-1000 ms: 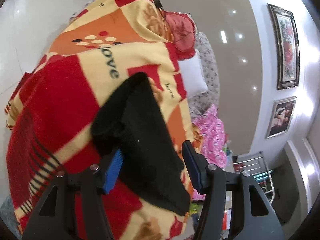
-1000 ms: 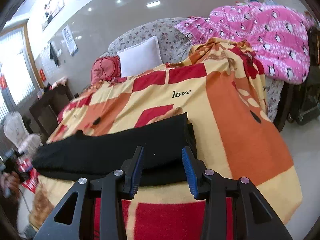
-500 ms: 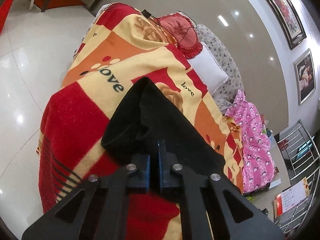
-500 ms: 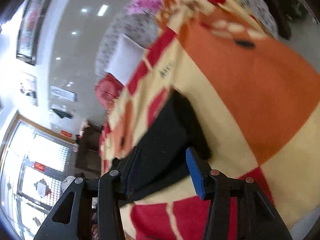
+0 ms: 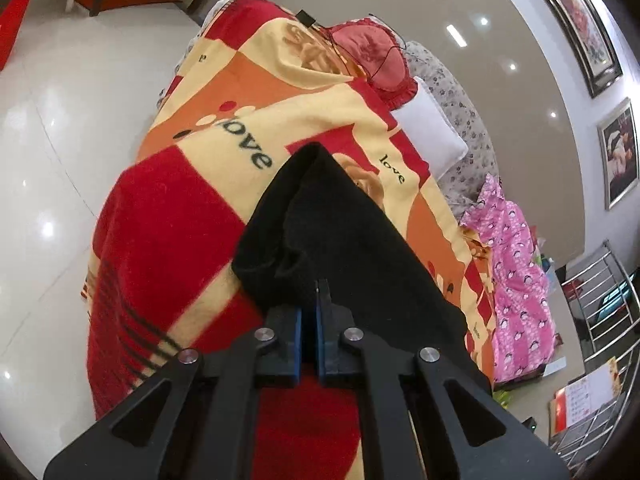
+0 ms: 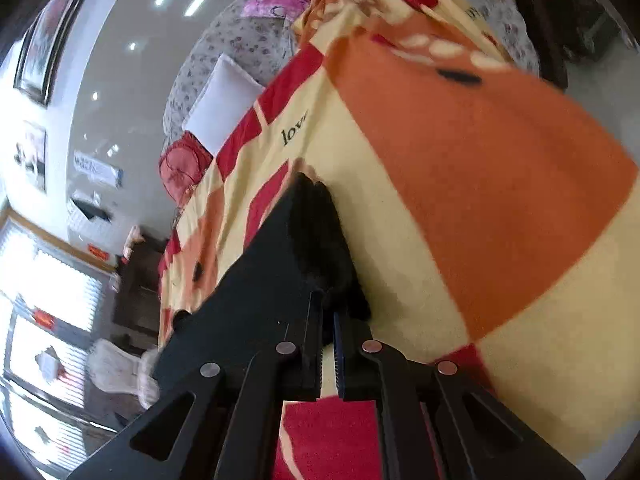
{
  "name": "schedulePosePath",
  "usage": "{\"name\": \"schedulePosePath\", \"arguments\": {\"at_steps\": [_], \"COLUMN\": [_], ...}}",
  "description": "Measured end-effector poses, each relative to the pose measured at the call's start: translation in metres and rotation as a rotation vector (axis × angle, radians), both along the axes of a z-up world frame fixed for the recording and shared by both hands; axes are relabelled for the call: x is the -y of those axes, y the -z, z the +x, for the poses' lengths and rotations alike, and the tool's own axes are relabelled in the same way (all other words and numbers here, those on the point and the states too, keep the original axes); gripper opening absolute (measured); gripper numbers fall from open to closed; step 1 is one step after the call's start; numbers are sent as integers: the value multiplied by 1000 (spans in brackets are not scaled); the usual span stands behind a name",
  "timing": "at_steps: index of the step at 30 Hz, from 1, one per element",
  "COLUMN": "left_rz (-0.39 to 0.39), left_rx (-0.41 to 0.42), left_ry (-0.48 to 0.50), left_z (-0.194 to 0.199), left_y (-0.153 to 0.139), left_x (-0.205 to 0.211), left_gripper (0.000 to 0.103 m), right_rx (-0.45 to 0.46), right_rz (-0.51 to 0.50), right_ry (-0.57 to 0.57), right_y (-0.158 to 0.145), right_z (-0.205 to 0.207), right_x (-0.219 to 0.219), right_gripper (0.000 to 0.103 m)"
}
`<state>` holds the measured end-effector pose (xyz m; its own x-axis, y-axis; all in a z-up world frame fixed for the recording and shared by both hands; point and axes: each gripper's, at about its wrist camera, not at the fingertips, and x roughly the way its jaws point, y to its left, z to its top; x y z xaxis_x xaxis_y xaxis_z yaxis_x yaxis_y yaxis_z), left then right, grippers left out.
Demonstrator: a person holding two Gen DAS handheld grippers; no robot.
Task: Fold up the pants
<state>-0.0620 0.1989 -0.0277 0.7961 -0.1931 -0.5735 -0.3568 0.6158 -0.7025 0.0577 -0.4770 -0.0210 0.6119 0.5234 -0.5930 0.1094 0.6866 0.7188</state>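
Across the patterned blanket lay soft, limp black pants; your left gripper and right gripper pinched their six-o'clock edges, jaws nearly closed.

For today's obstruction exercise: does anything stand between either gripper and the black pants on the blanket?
Nothing visible does. The left gripper is shut on the near edge of the black pants, and the right gripper is shut on them at another edge. The pants lie on the blanket.
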Motion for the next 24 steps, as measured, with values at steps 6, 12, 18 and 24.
{"name": "schedulePosePath", "arguments": {"at_steps": [6,12,18,24], "left_rz": [27,158,589,715], "left_rx": [-9,6,41,47], "left_ry": [-15,-46,-253,97], "left_z": [-5,-13,-39,12], "left_y": [-2,-6,-52,-33], "left_x": [0,6,37,105], "left_gripper": [3,14,22,31], "right_rx": [12,31,136,422], "right_rz": [-27,-8,-341,-611], "right_ry": [2,7,103,-298], "right_y": [1,2,-49,-97], "right_z": [-4,-7,-24,-19], "right_x": [-3,-2,-13,-163], "right_gripper": [3,4,18,24]}}
